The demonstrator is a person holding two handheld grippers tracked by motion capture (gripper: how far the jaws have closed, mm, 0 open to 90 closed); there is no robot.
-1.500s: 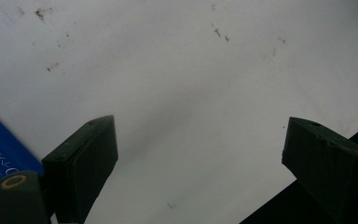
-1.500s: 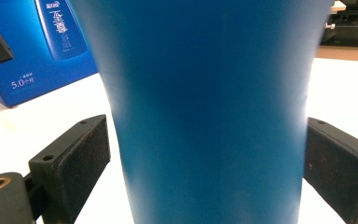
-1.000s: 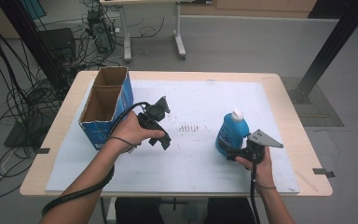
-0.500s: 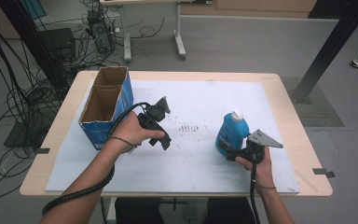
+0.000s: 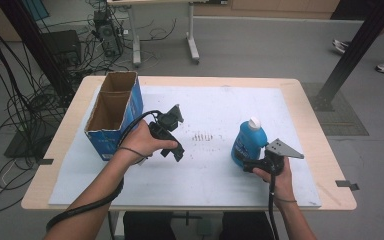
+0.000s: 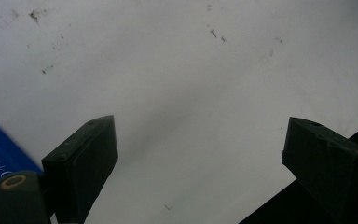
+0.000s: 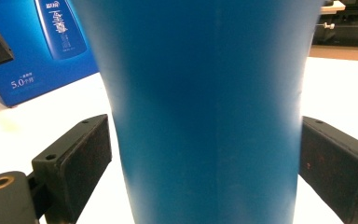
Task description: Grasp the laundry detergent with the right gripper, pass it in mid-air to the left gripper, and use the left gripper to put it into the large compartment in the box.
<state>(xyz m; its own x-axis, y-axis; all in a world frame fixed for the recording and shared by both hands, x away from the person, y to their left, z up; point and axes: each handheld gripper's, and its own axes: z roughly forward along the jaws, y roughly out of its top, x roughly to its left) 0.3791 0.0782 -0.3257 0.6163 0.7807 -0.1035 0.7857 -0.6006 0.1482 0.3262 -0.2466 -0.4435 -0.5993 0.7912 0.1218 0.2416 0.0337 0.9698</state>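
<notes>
A blue bottle (image 5: 248,142) with a white cap stands upright on the white mat, right of centre. My right gripper (image 5: 246,163) reaches it from the near right, low on its body. In the right gripper view the bottle (image 7: 205,93) stands between the jaws of my right gripper (image 7: 205,172), which is open, its pads just beside the bottle's walls. My left gripper (image 5: 179,152) hangs over the mat near a blue cardboard box (image 5: 135,107), pointing down. Seen in its own view, my left gripper (image 6: 200,163) is open with bare mat between the jaws.
The open-topped box stands at the table's left, and its blue side (image 7: 37,42) shows behind the bottle. A white mat (image 5: 205,175) covers most of the wooden table (image 5: 325,150). Cables, a desk frame and a black post stand on the floor beyond.
</notes>
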